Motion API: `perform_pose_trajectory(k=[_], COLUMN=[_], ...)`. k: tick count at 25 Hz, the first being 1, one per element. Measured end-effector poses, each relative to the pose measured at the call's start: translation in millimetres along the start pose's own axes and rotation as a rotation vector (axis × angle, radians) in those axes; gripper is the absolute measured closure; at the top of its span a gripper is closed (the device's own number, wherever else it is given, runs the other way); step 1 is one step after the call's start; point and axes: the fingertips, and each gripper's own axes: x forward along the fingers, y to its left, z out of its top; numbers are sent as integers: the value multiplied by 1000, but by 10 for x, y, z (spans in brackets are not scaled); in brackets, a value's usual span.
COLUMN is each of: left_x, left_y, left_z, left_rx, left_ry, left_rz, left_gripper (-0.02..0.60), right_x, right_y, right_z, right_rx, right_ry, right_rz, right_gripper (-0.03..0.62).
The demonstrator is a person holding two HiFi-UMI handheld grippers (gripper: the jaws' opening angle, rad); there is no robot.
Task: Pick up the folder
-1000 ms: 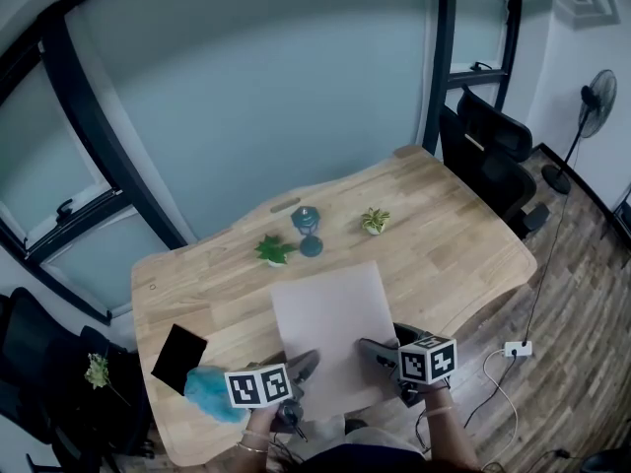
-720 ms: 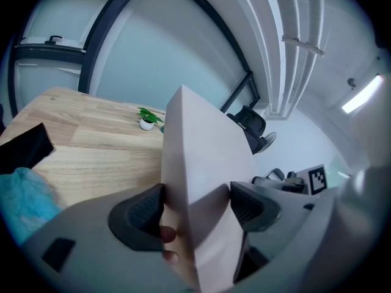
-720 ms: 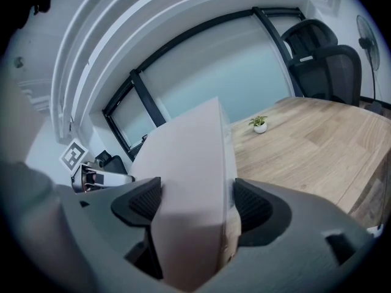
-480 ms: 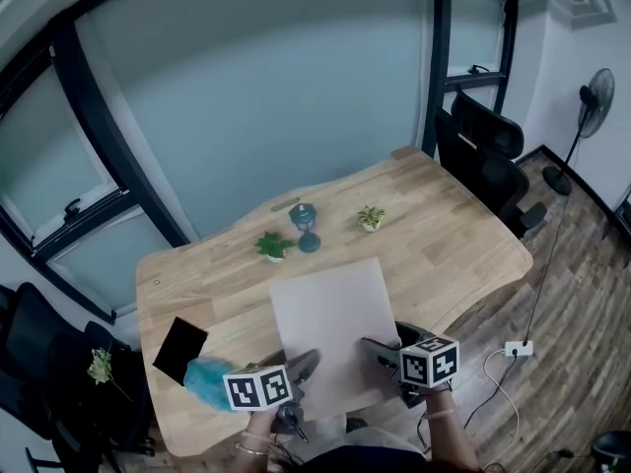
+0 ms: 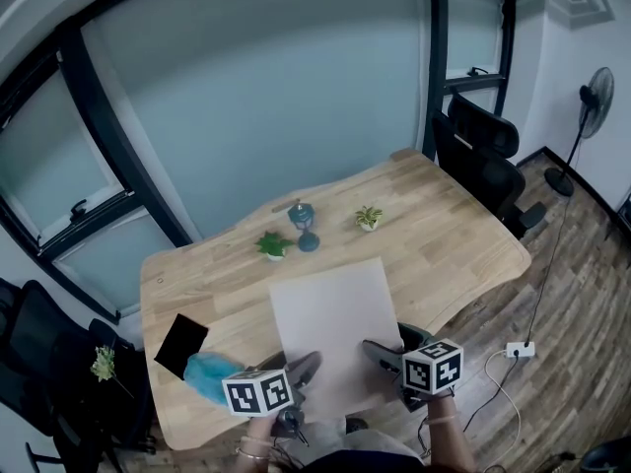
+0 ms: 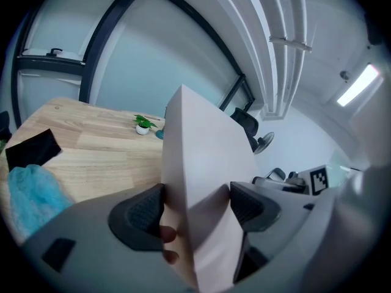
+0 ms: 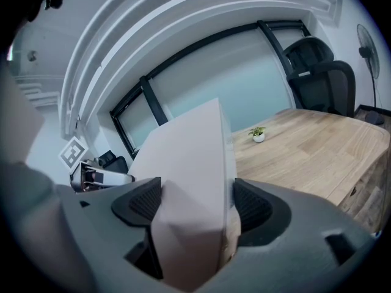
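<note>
Okay, left gripper and right gripper are both clamped on the folder. I read it as clear of the table, so pickup is basically done.

Clamped the pale folder between both dark pads of the left gripper, one edge turned toward the camera. Beyond, on the wooden table, showed a fluffy blue cloth just beside a black flat piece, a small potted plant farther back, and the right gripper at right.
</note>
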Motion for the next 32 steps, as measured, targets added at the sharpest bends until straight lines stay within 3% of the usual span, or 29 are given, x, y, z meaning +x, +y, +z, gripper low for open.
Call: perform_pose_trajectory(k=[17,32], left_x=[-93,-323], left_y=[-77,-16], left_z=[162,199], left_rx=[63,123], left_ry=[-33,-14], left_rz=[5,-67], left_gripper=[252,252], right_x=[-31,-156], right_y=[65,390], right_z=[102,94], right_rx=[-29,-63], right_ry=[-34,-61], right_rz=[9,-77], right_gripper=[220,221])
